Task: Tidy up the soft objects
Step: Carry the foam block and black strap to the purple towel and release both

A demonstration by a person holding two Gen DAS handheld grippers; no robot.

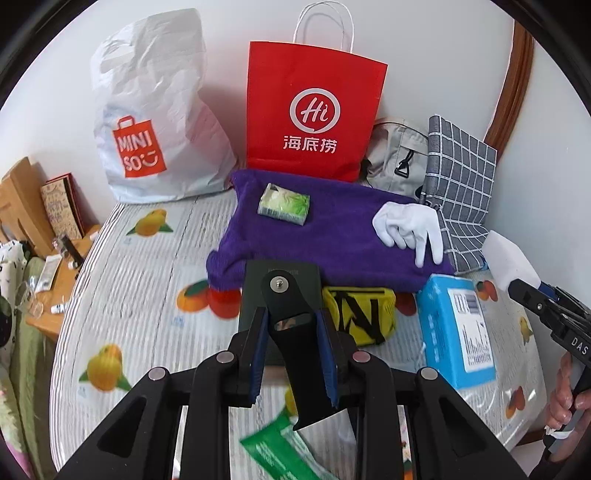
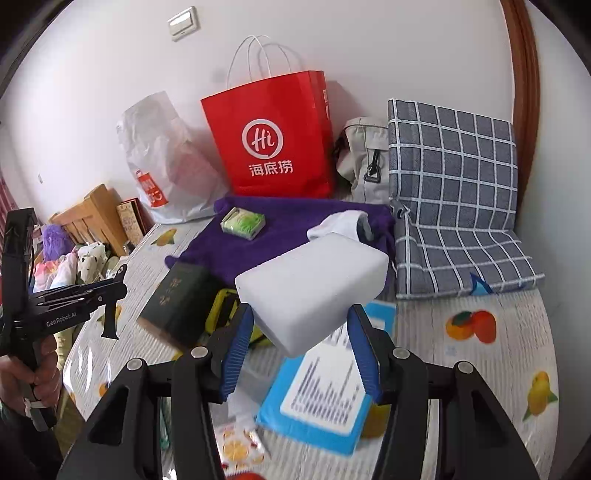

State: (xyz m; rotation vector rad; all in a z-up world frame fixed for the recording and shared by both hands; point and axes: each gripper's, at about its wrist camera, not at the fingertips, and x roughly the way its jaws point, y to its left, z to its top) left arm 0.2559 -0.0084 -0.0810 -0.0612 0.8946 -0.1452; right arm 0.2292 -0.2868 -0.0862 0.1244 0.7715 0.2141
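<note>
"MINISO" on white bag [image 1: 155,122]; "Hi" on red bag [image 1: 314,114].

Tabletop [image 1: 122,280]: covered with a striped sheet printed with fruit, under clear film.

Far edge, against the wall: white plastic shopping bag [image 1: 155,110] with orange logo, upright, towards the left corner. Red paper bag [image 1: 314,110] with white cord handles, upright, just right of it. Grey fabric backpack [image 1: 399,158] beside the red bag, partly hidden.

Middle: dark green book [image 2: 184,295], lying flat. Blue carton [image 1: 443,332] with a barcode label, nearer the right edge.

Wall switch [image 2: 183,23] above. Wooden furniture [image 1: 22,199] beyond the left edge.
</note>
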